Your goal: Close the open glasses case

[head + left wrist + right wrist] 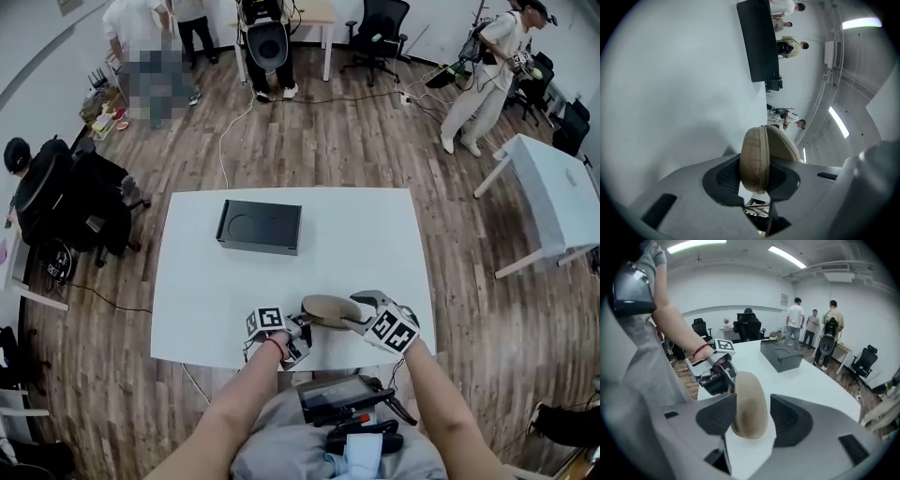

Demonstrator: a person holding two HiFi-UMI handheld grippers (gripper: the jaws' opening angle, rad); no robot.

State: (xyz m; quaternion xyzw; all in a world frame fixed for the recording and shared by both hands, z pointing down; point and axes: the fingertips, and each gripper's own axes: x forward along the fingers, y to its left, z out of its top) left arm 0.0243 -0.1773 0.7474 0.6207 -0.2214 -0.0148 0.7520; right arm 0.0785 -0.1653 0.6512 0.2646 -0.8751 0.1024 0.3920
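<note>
Tan glasses case (330, 310), halves together, held at near edge of white table (206, 281). One end pinched by left gripper (302, 325); right gripper (354, 315) jaws spread around other end. Black box (260, 226) set toward table's far edge. Wood floor (356, 141), office chairs (380, 28) and standing people (487, 75) seen beyond table.

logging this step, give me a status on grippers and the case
Left gripper shut on glasses case. Right gripper open, jaws astride its other end. Case halves together, looks closed. Black box far off, nothing in the way.
</note>
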